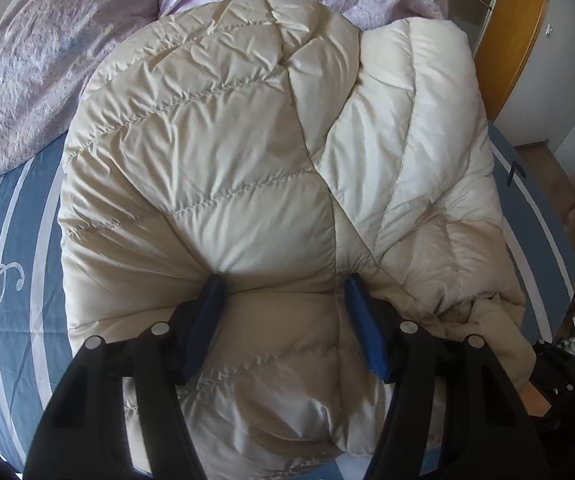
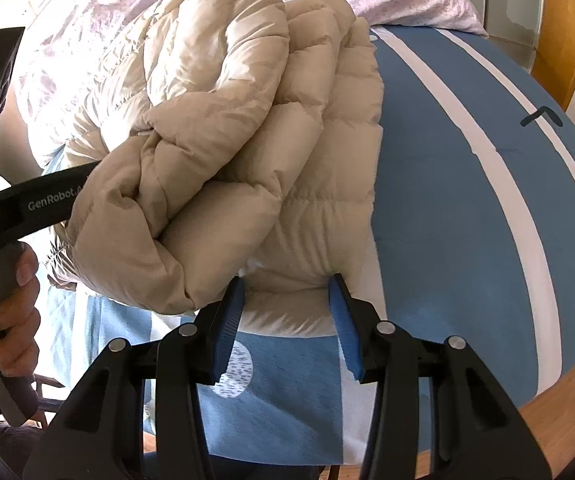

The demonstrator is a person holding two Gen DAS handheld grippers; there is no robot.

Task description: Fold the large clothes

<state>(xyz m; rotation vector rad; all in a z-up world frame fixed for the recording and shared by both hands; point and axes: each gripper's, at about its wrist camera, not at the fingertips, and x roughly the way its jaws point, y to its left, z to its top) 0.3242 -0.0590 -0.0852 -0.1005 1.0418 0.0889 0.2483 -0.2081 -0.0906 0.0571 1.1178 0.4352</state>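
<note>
I see a cream puffer jacket [image 1: 271, 152] folded in a bundle on the blue striped bed [image 2: 467, 200], near its front edge. My left gripper [image 1: 283, 280] and right gripper [image 2: 287, 280] press into it, jaws spread.

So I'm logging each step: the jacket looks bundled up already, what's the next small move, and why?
Probably close the right gripper on the jacket edge. Its jaws stand open with the lower hem pressed between them, nothing clamped, while the left gripper is also open, pressing on top of the folded bulk on the bed.
</note>
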